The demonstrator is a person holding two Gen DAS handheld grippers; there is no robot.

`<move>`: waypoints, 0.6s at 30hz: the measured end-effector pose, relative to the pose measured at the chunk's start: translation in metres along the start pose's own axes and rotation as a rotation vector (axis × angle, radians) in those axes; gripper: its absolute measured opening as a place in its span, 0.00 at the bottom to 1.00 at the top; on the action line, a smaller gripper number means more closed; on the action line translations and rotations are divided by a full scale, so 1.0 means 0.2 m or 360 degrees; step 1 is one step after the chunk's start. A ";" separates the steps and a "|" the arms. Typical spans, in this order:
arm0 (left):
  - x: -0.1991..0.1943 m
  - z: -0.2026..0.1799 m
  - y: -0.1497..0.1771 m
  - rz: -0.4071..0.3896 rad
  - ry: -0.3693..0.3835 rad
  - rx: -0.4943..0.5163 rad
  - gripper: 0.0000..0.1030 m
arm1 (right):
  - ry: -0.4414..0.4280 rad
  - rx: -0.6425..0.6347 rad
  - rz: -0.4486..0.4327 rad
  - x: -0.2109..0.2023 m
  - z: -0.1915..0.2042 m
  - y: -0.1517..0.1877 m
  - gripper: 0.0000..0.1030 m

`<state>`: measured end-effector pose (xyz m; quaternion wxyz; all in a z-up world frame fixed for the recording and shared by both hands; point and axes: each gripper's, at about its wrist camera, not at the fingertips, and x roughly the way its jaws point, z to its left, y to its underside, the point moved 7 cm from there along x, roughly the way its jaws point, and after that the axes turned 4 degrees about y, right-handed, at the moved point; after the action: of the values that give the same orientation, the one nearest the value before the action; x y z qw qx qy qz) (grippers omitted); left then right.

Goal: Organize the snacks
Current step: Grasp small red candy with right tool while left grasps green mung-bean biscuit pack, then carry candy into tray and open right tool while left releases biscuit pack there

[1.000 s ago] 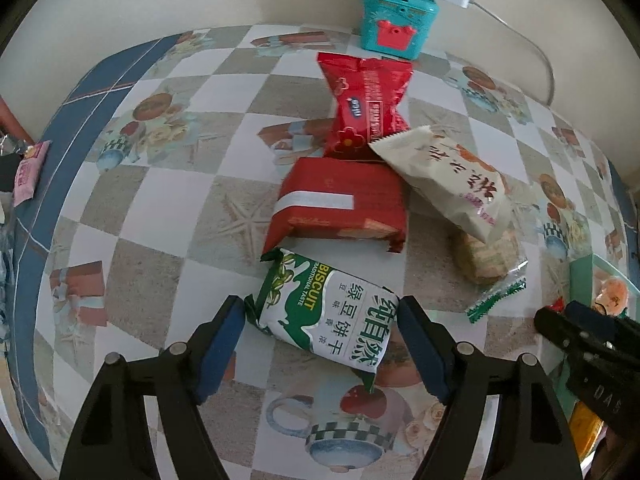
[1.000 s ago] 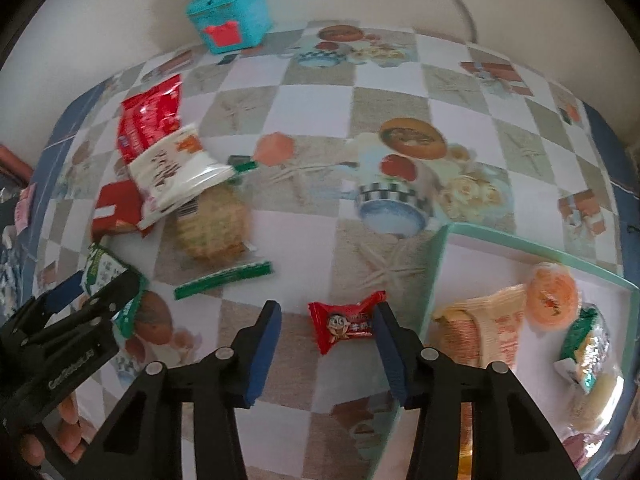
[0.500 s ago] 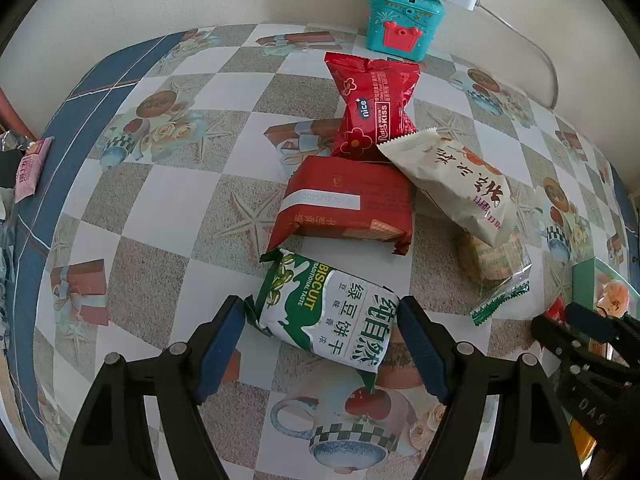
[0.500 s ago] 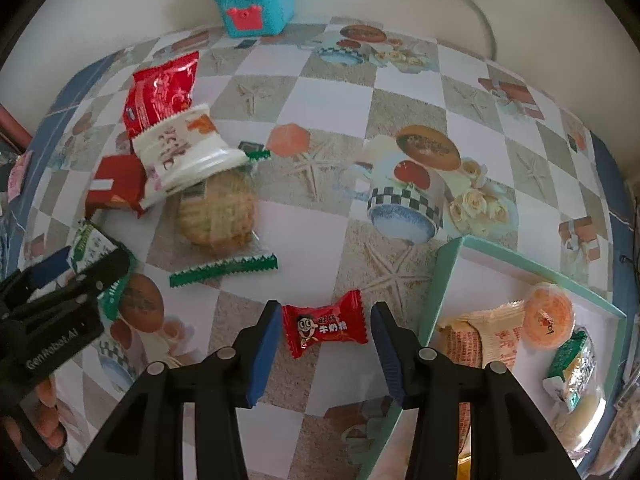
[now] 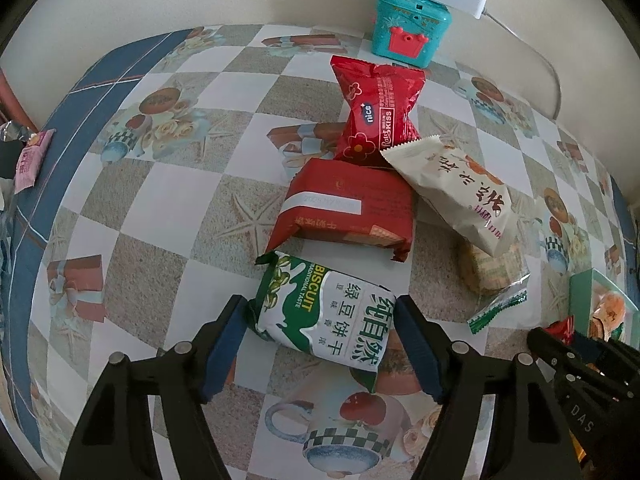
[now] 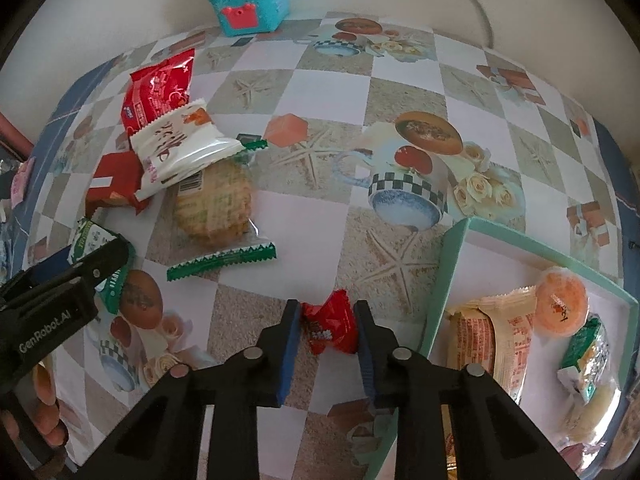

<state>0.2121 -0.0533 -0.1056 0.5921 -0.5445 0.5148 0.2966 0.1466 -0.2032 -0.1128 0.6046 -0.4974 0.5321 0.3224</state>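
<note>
The left gripper (image 5: pixel 320 320) points steeply down at the worktop (image 5: pixel 168 216) with its jaws closing around the green-and-white biscuit pack (image 5: pixel 324 316); the pack lies flat between them, the blue pads right at its two ends, though whether they press on it yet cannot be told. Just beyond those jaws lies a dark red pack (image 5: pixel 344 212), and farther out a bright red pouch (image 5: pixel 376 112) leans against a white pouch (image 5: pixel 456 188), which overlaps a clear-wrapped round cracker (image 5: pixel 490 272) off to the jaws' right. At the far edge stands a teal box (image 5: pixel 408 20). The right gripper (image 6: pixel 326 326) also points down, its jaws closing on a small red candy (image 6: pixel 330 326) that sits crumpled and tilted between the pads, touching both. To the right of these jaws is a mint-green tray (image 6: pixel 452 264) holding an orange round snack (image 6: pixel 560 306), a beige wrapped pack (image 6: pixel 492 332) and a green-and-white packet (image 6: pixel 584 348). To their left, a green serrated wrapper edge (image 6: pixel 222 260) lies on the cloth.
</note>
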 end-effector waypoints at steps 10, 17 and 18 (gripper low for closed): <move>-0.03 0.04 0.04 0.0032 -0.0016 -0.0085 0.68 | -0.0122 0.0130 -0.0047 -0.06 -0.06 0.12 0.18; -0.10 0.08 0.11 0.0058 -0.0092 -0.0083 0.67 | -0.0173 0.0221 -0.0136 -0.19 -0.05 0.23 0.18; -0.10 0.07 0.11 0.0057 -0.0096 -0.0076 0.67 | -0.0171 0.0236 -0.0152 -0.22 -0.05 0.25 0.18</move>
<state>0.1897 -0.0297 -0.0956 0.5888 -0.5400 0.4990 0.3357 0.0881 -0.1913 -0.0824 0.6822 -0.4581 0.4969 0.2790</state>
